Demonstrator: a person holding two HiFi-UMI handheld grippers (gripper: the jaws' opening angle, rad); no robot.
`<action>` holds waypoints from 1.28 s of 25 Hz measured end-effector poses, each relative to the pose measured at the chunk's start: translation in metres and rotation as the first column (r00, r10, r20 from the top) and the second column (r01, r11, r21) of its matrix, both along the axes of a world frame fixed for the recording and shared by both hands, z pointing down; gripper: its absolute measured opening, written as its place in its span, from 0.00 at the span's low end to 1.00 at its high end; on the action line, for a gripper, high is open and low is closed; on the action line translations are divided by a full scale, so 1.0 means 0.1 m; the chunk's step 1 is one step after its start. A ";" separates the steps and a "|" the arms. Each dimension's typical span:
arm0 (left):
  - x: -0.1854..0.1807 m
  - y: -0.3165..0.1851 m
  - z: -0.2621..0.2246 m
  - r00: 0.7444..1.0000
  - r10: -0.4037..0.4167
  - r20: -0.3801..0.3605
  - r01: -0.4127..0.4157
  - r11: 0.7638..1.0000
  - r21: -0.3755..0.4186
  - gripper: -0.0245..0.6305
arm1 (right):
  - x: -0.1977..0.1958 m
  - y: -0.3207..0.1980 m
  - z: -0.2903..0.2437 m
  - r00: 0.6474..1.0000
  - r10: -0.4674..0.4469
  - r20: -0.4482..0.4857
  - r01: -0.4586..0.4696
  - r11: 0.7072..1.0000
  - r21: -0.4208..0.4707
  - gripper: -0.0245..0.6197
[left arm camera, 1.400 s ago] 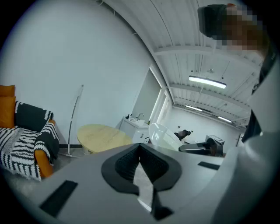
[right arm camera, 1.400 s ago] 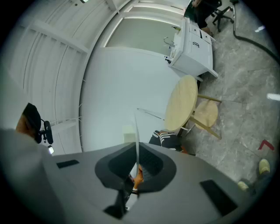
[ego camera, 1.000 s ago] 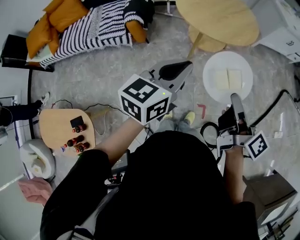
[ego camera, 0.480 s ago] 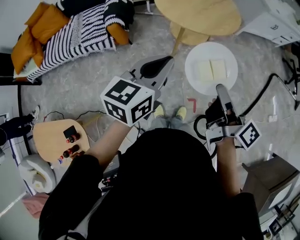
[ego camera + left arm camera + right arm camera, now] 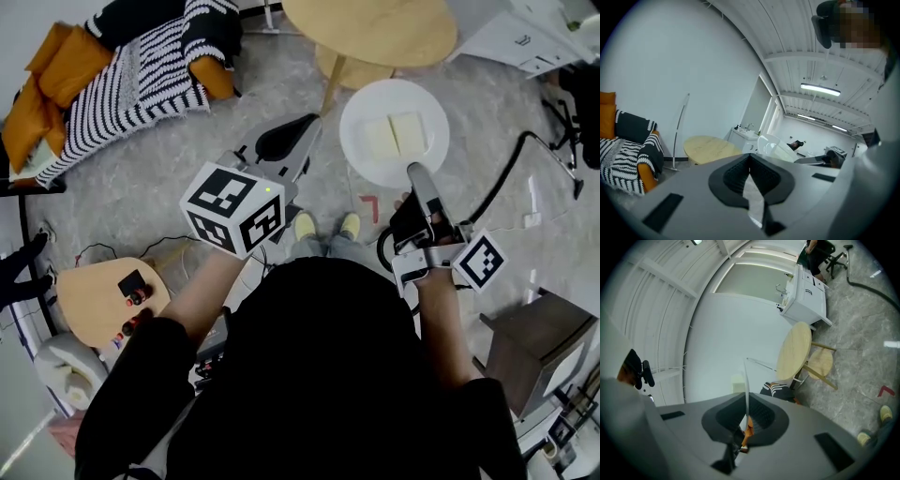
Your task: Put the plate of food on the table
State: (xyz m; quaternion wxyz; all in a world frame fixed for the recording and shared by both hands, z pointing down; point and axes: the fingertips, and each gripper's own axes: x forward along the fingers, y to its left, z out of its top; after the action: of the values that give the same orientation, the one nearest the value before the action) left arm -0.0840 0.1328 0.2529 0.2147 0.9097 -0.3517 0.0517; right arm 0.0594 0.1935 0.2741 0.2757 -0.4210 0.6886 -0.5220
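In the head view the white plate [image 5: 361,155] sits right of the frame's upper centre, off the table and above the grey floor [image 5: 169,178]. Two pale slices of food [image 5: 394,134] lie side by side on it. The right gripper [image 5: 415,175] reaches up from below and meets the plate's lower rim. Only the right gripper view shows the grip itself. There the rim appears edge-on as a thin white line rising from between the dark pads [image 5: 761,416], which pinch it.

The round wooden table [image 5: 370,28] lies at the top edge of the head view, just above the plate, with a wooden stool [image 5: 349,67] partly under it. The right gripper view sets table and stool well beyond the plate, right of centre.

The left gripper [image 5: 302,129] points toward the upper middle of the frame, left of the plate and apart from it. Its own view shows its pads pressed together with nothing between them, and the plate seen side-on beyond them.

A sofa with a striped blanket [image 5: 141,70] fills the upper left of the head view.
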 end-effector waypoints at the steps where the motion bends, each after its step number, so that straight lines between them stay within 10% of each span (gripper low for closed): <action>1: 0.01 0.00 0.00 1.000 0.000 0.000 0.000 1.000 0.002 0.05 | 0.02 0.01 -0.01 1.000 0.004 -0.002 -0.004 1.000 0.001 0.06; 32: -0.31 -0.11 -0.12 1.000 -0.005 -0.002 0.005 0.999 0.050 0.05 | -0.16 -0.19 -0.12 0.999 0.022 0.039 -0.025 0.997 0.077 0.06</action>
State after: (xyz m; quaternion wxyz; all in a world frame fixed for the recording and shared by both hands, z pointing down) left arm -0.1152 0.1223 0.2408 0.1924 0.9139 -0.3550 0.0413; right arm 0.0436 0.1747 0.2617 0.3108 -0.4081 0.6979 -0.4997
